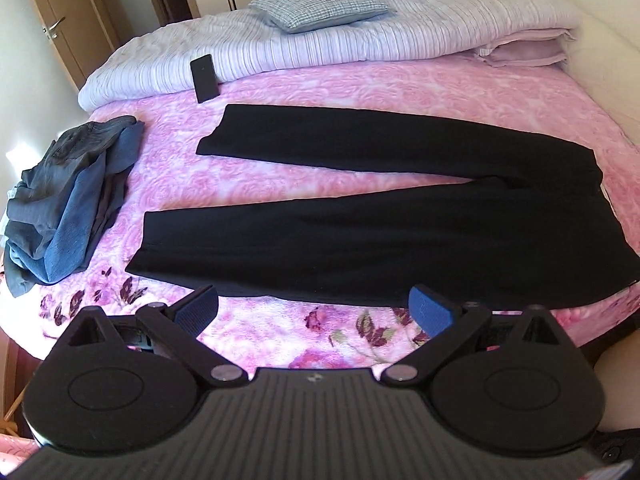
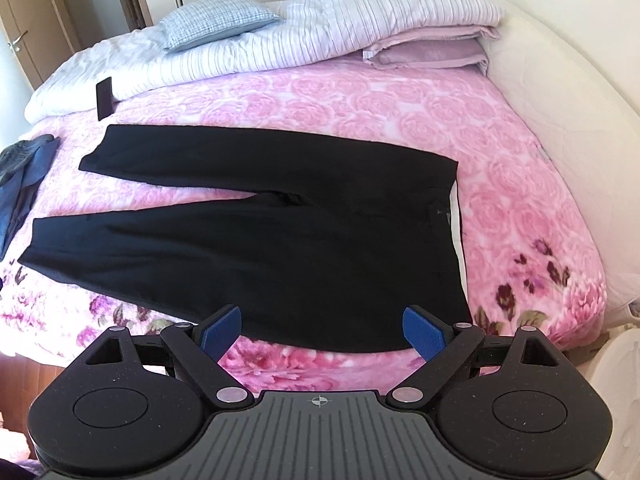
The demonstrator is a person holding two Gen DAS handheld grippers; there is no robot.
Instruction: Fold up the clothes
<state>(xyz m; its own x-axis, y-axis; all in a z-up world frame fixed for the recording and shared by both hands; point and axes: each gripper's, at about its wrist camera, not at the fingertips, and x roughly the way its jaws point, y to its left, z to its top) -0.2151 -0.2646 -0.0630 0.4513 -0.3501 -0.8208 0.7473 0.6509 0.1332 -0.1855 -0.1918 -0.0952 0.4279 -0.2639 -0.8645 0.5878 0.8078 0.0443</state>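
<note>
Lying flat on the pink bed (image 1: pixel 280 152), the black pants (image 1: pixel 360 216) are waiting with both legs spread apart. No fold is showing yet, so all the folding is waiting to be done. The left hand-held gripper (image 1: pixel 314 312) and the right hand-held gripper (image 2: pixel 322 330) are hanging above the near edge, jaws wide, holding nothing. Jeans (image 1: pixel 68 200) are sitting in a messy pile beside the pants.

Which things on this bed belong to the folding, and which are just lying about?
For the job:
black trousers laid flat
crumpled blue denim pile

Lying about:
black phone
checked blue cushion
striped white duvet
folded pink blanket
</note>
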